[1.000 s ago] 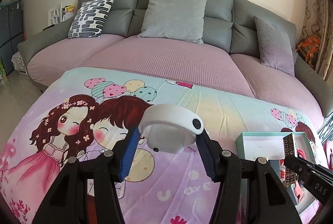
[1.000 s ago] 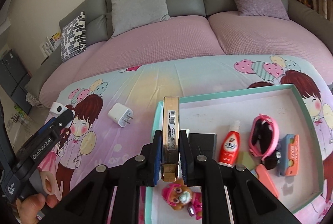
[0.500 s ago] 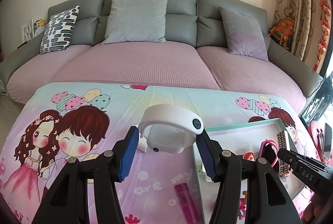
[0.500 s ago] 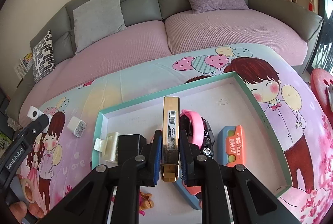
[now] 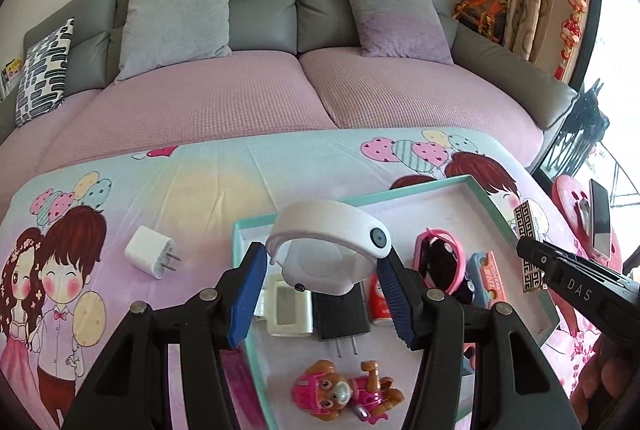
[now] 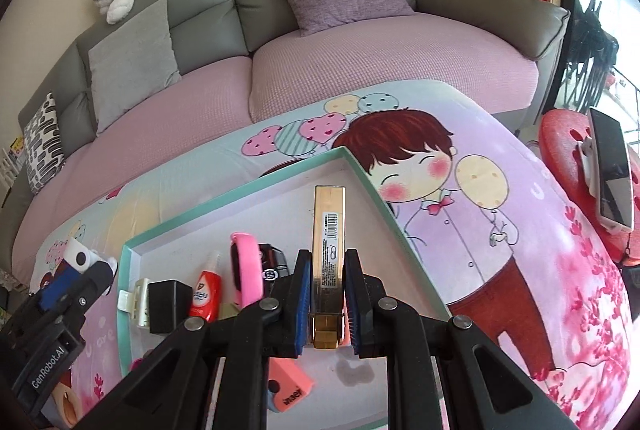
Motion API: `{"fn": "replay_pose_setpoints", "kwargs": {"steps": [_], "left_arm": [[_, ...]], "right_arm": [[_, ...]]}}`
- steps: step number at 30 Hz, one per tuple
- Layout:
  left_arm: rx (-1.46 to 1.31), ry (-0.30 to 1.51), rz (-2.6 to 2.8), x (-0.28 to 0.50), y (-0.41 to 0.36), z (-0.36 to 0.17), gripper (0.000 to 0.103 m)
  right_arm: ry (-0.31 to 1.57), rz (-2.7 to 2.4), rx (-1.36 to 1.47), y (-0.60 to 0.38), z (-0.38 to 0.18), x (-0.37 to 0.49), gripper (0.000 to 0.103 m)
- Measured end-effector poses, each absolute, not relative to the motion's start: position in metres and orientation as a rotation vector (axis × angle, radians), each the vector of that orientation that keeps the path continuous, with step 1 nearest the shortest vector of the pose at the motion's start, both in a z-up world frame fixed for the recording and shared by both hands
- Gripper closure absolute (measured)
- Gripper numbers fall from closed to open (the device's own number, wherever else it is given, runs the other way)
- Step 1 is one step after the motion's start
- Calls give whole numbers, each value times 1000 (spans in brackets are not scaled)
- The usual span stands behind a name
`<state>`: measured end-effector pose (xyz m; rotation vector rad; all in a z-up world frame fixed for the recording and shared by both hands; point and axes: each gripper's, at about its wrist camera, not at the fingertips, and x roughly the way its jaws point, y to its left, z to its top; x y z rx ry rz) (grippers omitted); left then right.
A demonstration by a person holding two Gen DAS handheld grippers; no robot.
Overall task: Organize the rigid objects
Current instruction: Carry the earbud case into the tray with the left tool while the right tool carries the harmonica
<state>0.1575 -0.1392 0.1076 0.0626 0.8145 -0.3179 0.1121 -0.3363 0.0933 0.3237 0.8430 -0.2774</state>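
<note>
Several toys (image 5: 348,392) crowding the teal tray (image 6: 372,190) beneath both claws.

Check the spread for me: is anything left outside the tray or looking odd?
Yes. A white plug lies alone on the bedspread, left of the tray. Inside the tray, near the right gripper, there is a dark stain on the floor.
</note>
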Motion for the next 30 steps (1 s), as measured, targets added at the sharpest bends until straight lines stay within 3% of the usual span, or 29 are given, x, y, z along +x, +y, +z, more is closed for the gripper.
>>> {"fn": "replay_pose_setpoints", "kwargs": {"steps": [30], "left_arm": [[111, 962, -392, 160, -187, 67, 44]], "right_arm": [[1019, -361, 301, -350, 47, 125, 86]]}}
